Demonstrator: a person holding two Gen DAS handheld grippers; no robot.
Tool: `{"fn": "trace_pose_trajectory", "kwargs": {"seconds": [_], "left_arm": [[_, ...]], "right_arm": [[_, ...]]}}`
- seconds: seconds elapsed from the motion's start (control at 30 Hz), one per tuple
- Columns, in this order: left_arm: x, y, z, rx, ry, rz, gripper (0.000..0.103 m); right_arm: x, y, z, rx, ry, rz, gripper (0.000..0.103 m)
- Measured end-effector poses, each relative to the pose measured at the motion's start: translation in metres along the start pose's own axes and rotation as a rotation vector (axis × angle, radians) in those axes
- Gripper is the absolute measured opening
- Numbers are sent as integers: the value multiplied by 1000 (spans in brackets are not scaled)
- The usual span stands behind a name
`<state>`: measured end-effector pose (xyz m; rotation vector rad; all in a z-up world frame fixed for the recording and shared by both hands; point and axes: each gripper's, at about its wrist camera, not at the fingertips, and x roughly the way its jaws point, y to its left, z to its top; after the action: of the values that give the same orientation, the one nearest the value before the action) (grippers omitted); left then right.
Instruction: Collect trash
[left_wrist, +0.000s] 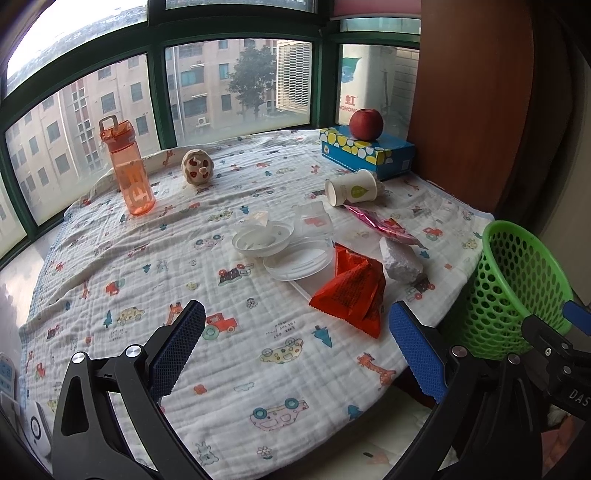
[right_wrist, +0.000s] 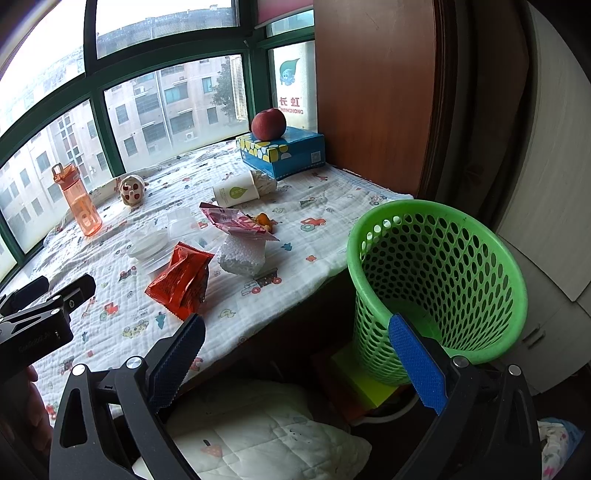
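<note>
The counter (left_wrist: 229, 369), a window ledge under a printed cloth, carries everything, and the collecting has not visibly begun. The green basket (right_wrist: 443, 280) stands off the counter's right edge, lower than the top, and as far as its mesh and inside show, nothing is in it yet.

All the trash sits together toward the right edge. Largest is the orange wrapper (left_wrist: 349, 291), crumpled and puffed, nearest the front. Just beside it, toward the basket, lies a white foam chunk (left_wrist: 400, 260), rough and blocky. Left of the wrapper are clear plastic lids (left_wrist: 280, 247), stacked loosely and partly overlapping. Behind the foam is a pink wrapper (left_wrist: 386, 227), flat and creased, with a small orange scrap (right_wrist: 263, 219) past it. Farther back a paper cup (left_wrist: 352, 187) lies tipped on its side.

The tissue box (left_wrist: 365, 151) in the back right corner, the apple (left_wrist: 366, 124) on top of it, the bottle (left_wrist: 129, 170) near the back left and the small toy (left_wrist: 198, 167) look like keepers, I judge.

Left tongs (left_wrist: 295, 332) hang spread wide and empty above the front of the counter, aimed at the orange wrapper. Right tongs (right_wrist: 295, 336) are likewise parted and hold nothing, hovering off the front right corner near the basket.
</note>
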<state>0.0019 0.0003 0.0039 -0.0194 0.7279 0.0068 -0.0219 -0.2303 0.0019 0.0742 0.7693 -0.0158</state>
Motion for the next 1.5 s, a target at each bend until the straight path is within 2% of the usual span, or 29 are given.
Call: {"fn": "trace_pose_trajectory", "kwargs": {"seconds": [1.5], "left_arm": [[13,8,1,-24,14,23,98]], "right_arm": [[12,7,-1,-14,16,11,96]]}}
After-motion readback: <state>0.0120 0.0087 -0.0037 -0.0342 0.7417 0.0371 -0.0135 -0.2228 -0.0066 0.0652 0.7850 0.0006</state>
